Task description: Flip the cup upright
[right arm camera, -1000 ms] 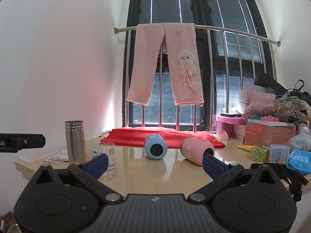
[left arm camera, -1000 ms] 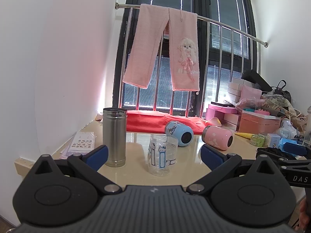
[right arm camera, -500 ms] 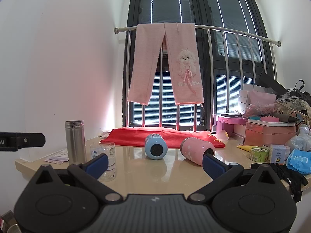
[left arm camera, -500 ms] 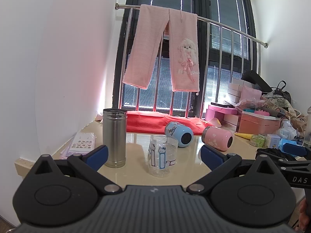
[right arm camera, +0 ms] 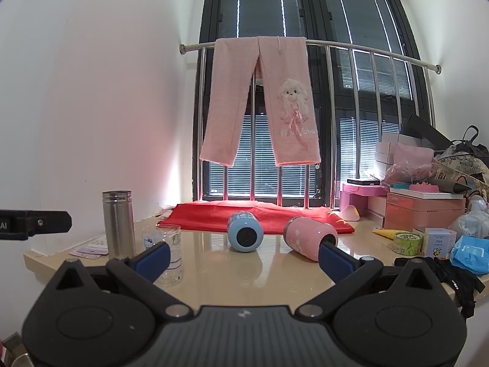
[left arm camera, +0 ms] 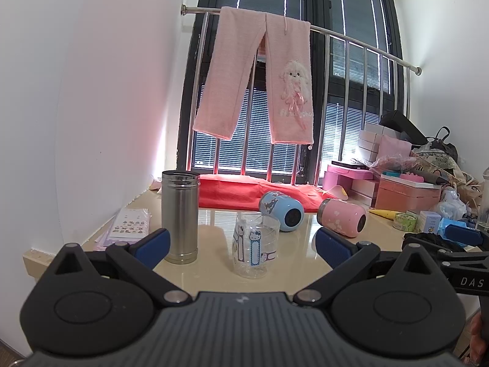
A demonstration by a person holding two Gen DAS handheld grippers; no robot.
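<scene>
On the glossy beige desk (right arm camera: 214, 278) before the barred window, blue cup (right arm camera: 245, 234) and pink cup (right arm camera: 310, 237) lie sideways mid-desk, likely smooth, rigid, roll-prone; both tools, left (left arm camera: 243, 246) and right (right arm camera: 244, 258), are spread, empty; grip across the body.

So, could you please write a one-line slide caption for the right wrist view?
Open right gripper faces blue cup and pink cup lying sideways on the table.

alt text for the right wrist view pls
Open right gripper faces a beige table where a blue cup and a pink cup lie on their sides. A steel flask and clear cup stand upright at left.
</scene>
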